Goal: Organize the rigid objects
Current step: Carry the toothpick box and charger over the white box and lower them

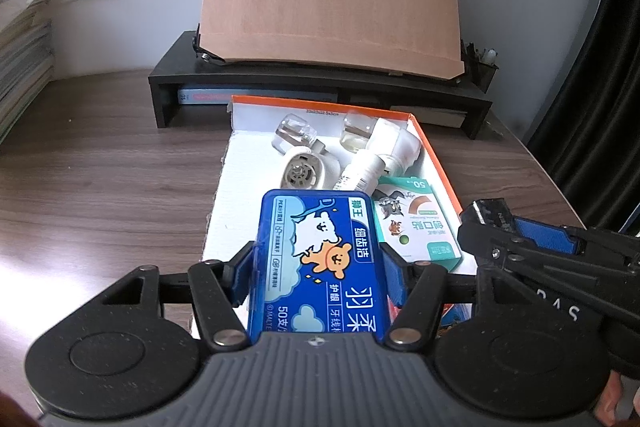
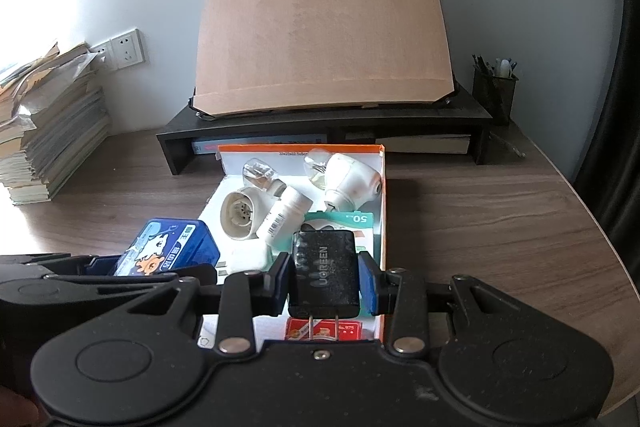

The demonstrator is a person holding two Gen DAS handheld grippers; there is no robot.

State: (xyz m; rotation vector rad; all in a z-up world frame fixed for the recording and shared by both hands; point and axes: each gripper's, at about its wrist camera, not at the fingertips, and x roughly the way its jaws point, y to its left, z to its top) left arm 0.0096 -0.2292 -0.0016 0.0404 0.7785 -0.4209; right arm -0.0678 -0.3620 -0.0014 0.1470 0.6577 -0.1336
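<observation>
Left gripper [image 1: 318,267] clamped on blue floss box [image 1: 316,259], held over near left edge of orange-rimmed tray [image 1: 434,155]. Right gripper [image 2: 326,277] clamped on black charger [image 2: 325,273], above tray's near right corner. In tray beyond: green carton [image 1: 416,227], white bottle [image 2: 284,221], two white vaporizers. Tray on wooden desk [image 2: 500,227].

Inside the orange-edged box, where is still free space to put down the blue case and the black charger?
The orange-edged cardboard box has bare white floor along its left wall, beside the white round plug-in device. The right and far side is crowded: white bottle, green carton, second white vaporizer. Left claw holds the blue plastic case; right claw the black charger.
</observation>
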